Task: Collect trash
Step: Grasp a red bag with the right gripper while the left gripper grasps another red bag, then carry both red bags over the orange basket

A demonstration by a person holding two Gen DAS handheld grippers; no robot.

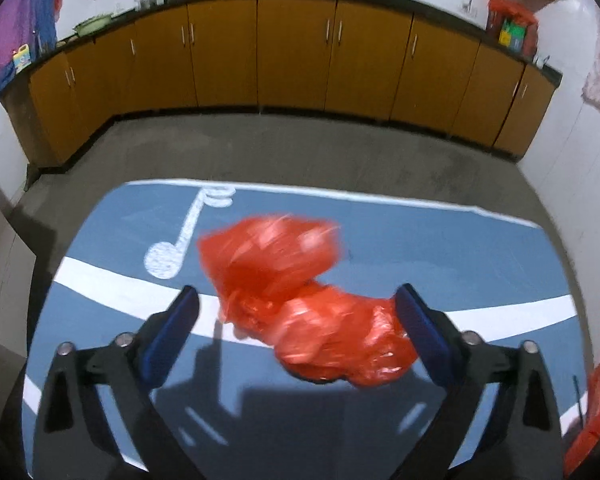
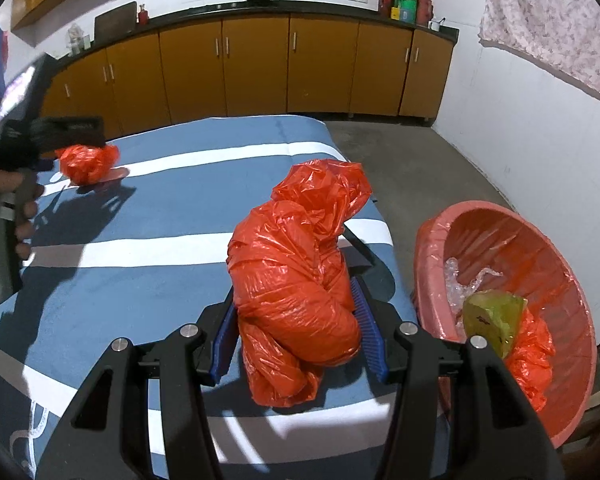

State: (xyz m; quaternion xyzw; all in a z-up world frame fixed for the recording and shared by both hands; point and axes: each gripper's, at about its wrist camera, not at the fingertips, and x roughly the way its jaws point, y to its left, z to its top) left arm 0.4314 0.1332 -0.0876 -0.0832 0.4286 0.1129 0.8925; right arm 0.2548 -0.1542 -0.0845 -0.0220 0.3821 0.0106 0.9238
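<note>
Two red bags are in play on the blue-and-white striped table [image 2: 140,216], and the collecting is at the carry-and-drop stage for one and the pick-up stage for the other. The right gripper [image 2: 296,320] is clamped on the big crumpled red bag [image 2: 296,264], its blue pads pressed into the plastic on both sides, near the table's right edge. Just beyond that edge stands the pink bin [image 2: 512,280] with its red liner, already holding clear wrap, a greenish bag and more red plastic. To my eye the next move is to swing the bundle across over the bin's mouth and only then let the jaws part; the bag is tall and floppy, so its loose top may catch on the rim. The left gripper [image 1: 296,308] has its jaws wide apart around the smaller red bag [image 1: 300,304], which lies on the cloth toward the table's far left corner; the right pad looks to be touching it, the left pad stands clear, so no grip yet. It needs to settle and close. That bag is blurred here, thin, shiny and heavily wrinkled, knotted into two lumps.
</note>
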